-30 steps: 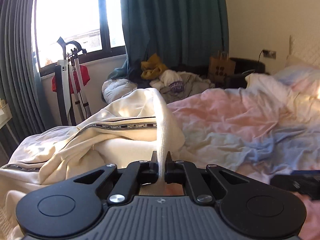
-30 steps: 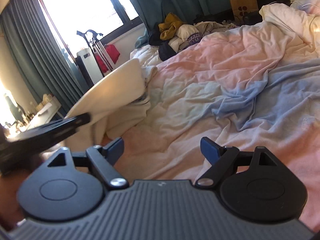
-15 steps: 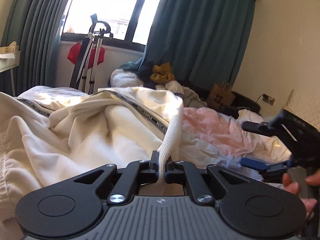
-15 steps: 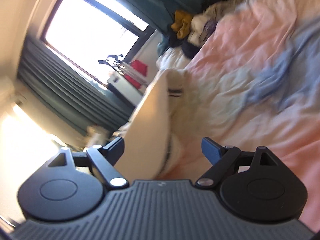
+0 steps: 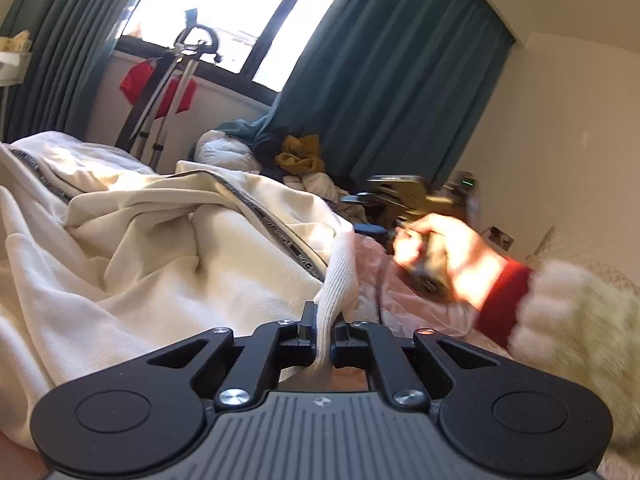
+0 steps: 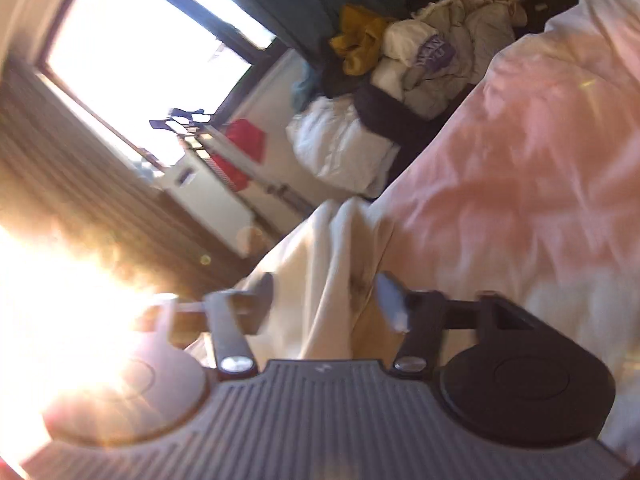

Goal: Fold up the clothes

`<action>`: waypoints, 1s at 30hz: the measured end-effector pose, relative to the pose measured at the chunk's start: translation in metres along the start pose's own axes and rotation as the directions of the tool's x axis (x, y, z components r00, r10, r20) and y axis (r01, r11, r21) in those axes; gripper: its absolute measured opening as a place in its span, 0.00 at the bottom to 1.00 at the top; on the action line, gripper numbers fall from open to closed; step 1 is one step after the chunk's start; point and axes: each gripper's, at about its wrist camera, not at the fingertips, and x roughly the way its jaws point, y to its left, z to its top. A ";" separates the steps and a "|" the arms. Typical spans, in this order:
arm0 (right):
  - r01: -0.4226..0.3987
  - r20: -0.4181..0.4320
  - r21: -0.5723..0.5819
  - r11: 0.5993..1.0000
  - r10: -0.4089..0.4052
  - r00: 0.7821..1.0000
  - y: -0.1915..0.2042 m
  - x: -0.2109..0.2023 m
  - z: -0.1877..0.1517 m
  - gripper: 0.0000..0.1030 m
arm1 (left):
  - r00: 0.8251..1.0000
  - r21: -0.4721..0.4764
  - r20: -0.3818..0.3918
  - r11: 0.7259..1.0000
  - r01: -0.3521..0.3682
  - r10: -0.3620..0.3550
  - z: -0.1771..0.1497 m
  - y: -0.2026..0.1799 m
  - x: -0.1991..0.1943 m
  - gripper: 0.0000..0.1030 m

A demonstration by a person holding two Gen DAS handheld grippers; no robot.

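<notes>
Left wrist view: left gripper [image 5: 325,330] clamped shut on the ribbed cuff [image 5: 338,280] of a cream sweatshirt [image 5: 160,248], exactly as in both earlier frames; cuff pinched upright between the jaws, rest of the garment heaped across the bed to the left, its lettered trim tape [image 5: 280,232] running down toward the cuff. Garment now filling more of the left field than a second ago, view rolled clockwise against the window [image 5: 224,12].

Right wrist view: right gripper [image 6: 324,300], wide open and clear of cloth over the pink-and-blue duvet [image 6: 520,152] a second ago, now brought across to the sweatshirt edge, jaws just closing, a fold of cream fabric [image 6: 320,280] standing between them. Pads not visibly pressing on it yet; heavy motion blur and sun flare at lower left, so contact not certain. Judged meaning for the task: second grasp point on the same garment about to be secured, allowing it to be lifted and spread for a first fold; no fold made yet.

Pose: right hand [image 5: 436,256] seen from the left camera, blurred, wrapped round the gripper handle, red cuff and fluffy cream sleeve [image 5: 568,320] behind it, tool aimed toward the garment just beyond the held cuff. Right view strongly rolled, window tilted steeply. Left gripper pointing slightly downward over the bed. Unfolded clothes pile [image 5: 304,160] beyond, under the teal curtain [image 5: 392,92].
</notes>
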 end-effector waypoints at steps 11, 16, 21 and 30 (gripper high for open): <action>0.031 -0.188 -0.087 0.996 -0.047 0.981 -0.001 0.118 0.021 0.25 | 0.993 -0.083 -0.061 0.992 0.098 -0.104 -0.007 0.029 0.022 0.06; 0.027 -0.085 -0.071 0.997 -0.033 0.996 0.006 0.102 0.017 0.09 | 0.992 -0.085 -0.052 0.990 0.114 -0.118 -0.005 0.036 0.026 0.06; 0.004 0.091 -0.095 0.996 0.004 0.996 0.032 0.033 0.029 0.03 | 0.990 -0.112 -0.037 0.985 0.132 -0.137 -0.002 0.042 0.024 0.06; 0.056 0.171 -0.134 0.989 -0.033 0.985 0.042 -0.082 0.050 0.03 | 0.994 -0.156 -0.043 0.983 0.096 -0.104 0.002 0.035 0.014 0.06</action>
